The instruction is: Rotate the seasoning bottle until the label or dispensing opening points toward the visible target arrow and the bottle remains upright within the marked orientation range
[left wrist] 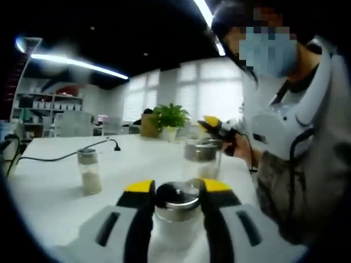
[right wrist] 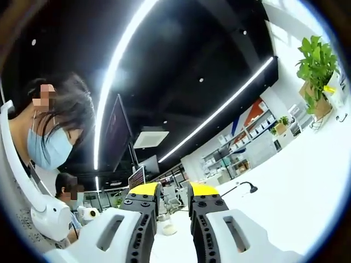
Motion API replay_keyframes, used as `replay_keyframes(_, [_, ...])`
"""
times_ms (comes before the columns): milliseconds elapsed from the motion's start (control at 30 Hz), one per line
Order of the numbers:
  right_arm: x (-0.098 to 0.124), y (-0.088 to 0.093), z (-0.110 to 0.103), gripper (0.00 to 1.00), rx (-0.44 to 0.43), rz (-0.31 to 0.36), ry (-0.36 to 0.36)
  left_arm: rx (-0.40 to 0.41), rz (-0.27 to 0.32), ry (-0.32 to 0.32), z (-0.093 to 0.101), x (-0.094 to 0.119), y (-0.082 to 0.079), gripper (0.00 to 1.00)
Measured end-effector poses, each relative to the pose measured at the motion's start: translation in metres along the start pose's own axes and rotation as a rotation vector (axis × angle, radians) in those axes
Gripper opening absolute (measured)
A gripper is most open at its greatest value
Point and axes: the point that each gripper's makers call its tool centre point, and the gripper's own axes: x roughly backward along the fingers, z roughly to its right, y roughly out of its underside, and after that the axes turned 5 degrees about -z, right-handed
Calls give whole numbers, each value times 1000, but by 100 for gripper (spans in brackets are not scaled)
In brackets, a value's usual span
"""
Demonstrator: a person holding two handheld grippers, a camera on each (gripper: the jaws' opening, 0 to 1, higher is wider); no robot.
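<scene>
A seasoning bottle [left wrist: 176, 204] with a shiny metal cap and pale contents stands upright between the yellow-tipped jaws of my left gripper [left wrist: 176, 189], which is shut on it just below the cap. My right gripper [right wrist: 174, 190] is raised and tilted up toward the ceiling, with its jaws a narrow gap apart and nothing between them. In the left gripper view, the right gripper [left wrist: 218, 127] is in the person's hand above a second metal-capped bottle [left wrist: 201, 157]. A small bottle [right wrist: 168, 226] shows far off on the table through the right jaws' gap.
A third bottle [left wrist: 89, 171] stands on the white table [left wrist: 137, 159] to the left. A black cable with a plug [left wrist: 115, 146] crosses the table behind it. A potted plant [left wrist: 170, 119] sits at the far edge. The person [left wrist: 307, 153] stands close on the right.
</scene>
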Motion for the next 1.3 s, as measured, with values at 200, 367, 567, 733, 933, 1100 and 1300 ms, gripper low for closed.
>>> replay_keyframes(200, [-1, 3, 1, 19, -8, -8, 5, 2, -1, 46, 2, -3, 1, 34])
replay_keyframes(367, [-4, 4, -1, 19, -5, -10, -7, 6, -21, 99, 4, -4, 2, 34])
replay_keyframes(567, [-7, 7, -4, 19, 0, -25, -19, 1, -26, 137, 5, -4, 2, 34])
replay_keyframes(733, [-8, 8, -4, 19, -4, -23, -15, 1, -47, 175, 5, -5, 2, 34])
replay_keyframes(933, [-9, 9, 1, 22, 10, -37, 6, -102, -161, 171, 5, -5, 14, 35])
replay_keyframes(1100, [-11, 7, 1, 22, 16, -35, 11, -82, -115, 84, -1, -6, 5, 43])
replay_keyframes(1300, [-17, 9, -1, 22, 3, -44, 19, -62, -83, 21, 2, 7, -12, 44])
